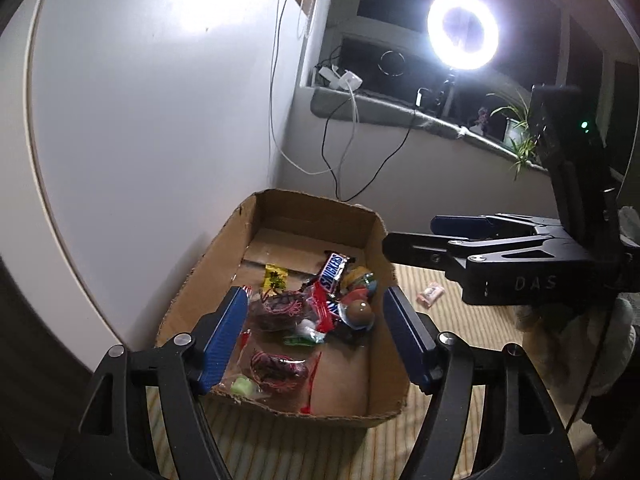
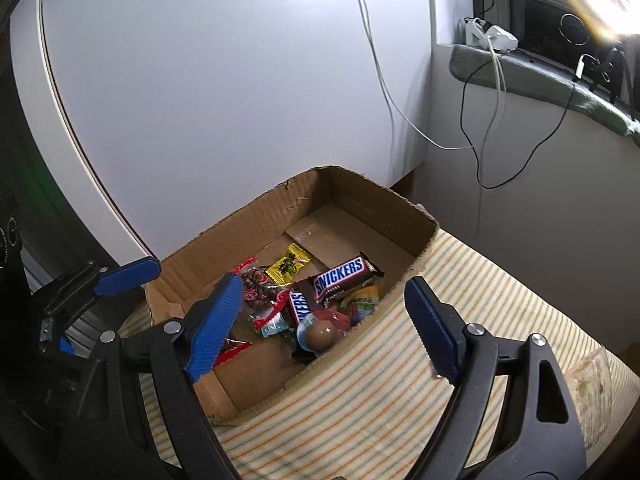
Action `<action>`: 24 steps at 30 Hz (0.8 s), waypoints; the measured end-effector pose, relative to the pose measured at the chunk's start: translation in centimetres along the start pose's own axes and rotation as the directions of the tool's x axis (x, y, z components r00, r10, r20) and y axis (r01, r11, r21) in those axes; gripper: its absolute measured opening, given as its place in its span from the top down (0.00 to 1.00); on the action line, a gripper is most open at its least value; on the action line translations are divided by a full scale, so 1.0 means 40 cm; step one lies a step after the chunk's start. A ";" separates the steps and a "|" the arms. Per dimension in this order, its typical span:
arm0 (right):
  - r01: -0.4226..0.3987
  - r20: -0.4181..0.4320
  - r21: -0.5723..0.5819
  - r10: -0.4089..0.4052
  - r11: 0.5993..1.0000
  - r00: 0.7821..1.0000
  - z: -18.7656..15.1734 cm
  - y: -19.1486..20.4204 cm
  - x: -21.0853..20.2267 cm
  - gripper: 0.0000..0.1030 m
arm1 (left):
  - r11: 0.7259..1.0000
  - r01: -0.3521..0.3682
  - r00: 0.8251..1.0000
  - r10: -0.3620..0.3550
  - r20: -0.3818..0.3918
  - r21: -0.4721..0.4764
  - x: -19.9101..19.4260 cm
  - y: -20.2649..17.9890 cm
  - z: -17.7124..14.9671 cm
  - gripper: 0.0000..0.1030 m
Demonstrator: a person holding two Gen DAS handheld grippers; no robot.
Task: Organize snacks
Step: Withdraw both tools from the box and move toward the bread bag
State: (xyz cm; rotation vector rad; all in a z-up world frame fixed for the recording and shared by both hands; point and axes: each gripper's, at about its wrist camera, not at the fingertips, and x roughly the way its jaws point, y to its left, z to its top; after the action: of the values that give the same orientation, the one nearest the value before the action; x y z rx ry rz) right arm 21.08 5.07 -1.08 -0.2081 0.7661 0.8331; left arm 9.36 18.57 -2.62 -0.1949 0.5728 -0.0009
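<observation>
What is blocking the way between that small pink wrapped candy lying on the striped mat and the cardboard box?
Only the box's own side wall. The pink candy lies outside the cardboard box, on the striped mat beside it, so it must be lifted over the rim. Both jaws are open, empty.

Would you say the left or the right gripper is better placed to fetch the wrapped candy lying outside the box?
Probably the right gripper: open, empty, on the side of the cardboard box where the wrapped candy lies. The left gripper faces into the box.

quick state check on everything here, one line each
left hand-held gripper: open, empty, over the box
right hand-held gripper: open, empty
cardboard box: open top, partly filled with snacks
Snickers bar: wrapped, lying in the box
pink candy: on the striped cloth, outside the box
ring light: on
</observation>
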 end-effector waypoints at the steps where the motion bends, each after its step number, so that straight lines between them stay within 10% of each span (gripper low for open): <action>1: -0.001 0.003 0.003 0.001 1.000 1.000 -0.003 -0.004 -0.007 0.17 | 1.000 0.015 1.000 -0.015 0.005 -0.001 -0.005 0.000 -0.001 0.32; 24: 0.131 0.019 0.076 -0.133 0.988 0.991 -0.173 -0.189 -0.212 0.17 | 0.992 0.121 0.993 -0.121 -0.019 0.044 -0.013 -0.124 -0.003 0.38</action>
State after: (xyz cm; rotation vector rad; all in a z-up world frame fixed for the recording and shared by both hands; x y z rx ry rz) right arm 19.32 -8.12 -1.15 -0.1798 0.7516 0.6795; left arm 9.11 13.72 -1.55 -0.1852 0.5760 -0.1331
